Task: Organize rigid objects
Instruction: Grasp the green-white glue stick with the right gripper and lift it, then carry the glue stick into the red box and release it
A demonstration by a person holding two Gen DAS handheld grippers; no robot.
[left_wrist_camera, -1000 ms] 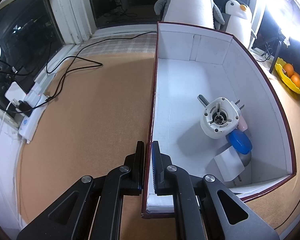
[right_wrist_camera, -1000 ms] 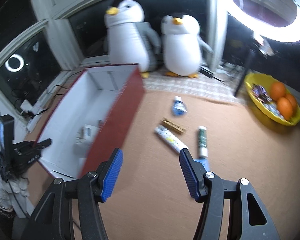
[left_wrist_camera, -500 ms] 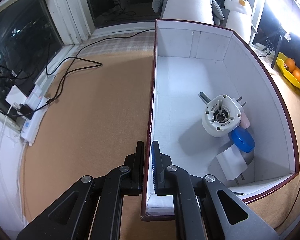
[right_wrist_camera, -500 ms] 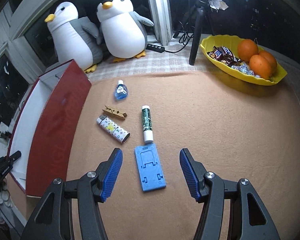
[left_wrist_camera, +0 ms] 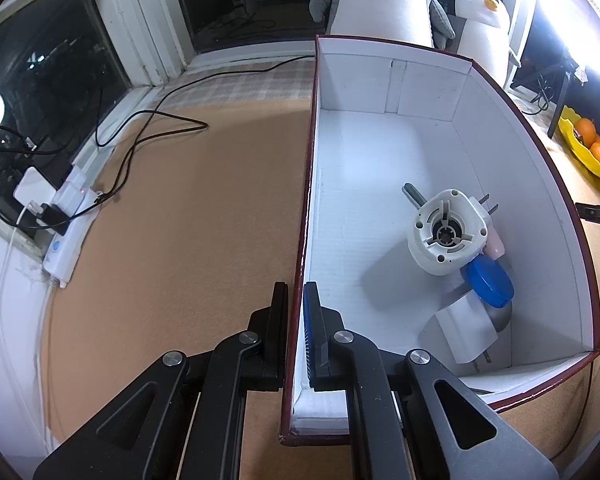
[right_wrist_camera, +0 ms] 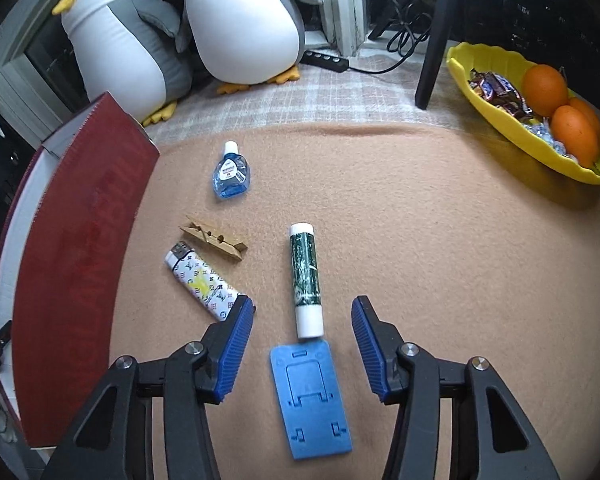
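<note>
My left gripper is shut on the left wall of the red box, white inside. In the box lie a white round appliance part, a blue lid and a white plug adapter. My right gripper is open just above a blue phone stand and the end of a green tube. To the left lie a patterned lighter, a wooden clothespin and a blue eye-drop bottle. The box's red outer wall shows in the right wrist view.
Two plush penguins stand at the back. A yellow bowl with oranges and sweets sits at the right, next to a black tripod leg. A power strip and cables lie left of the box.
My right gripper has swung right from the box and come down over the phone stand and tube. My left gripper has stayed shut on the box wall.
</note>
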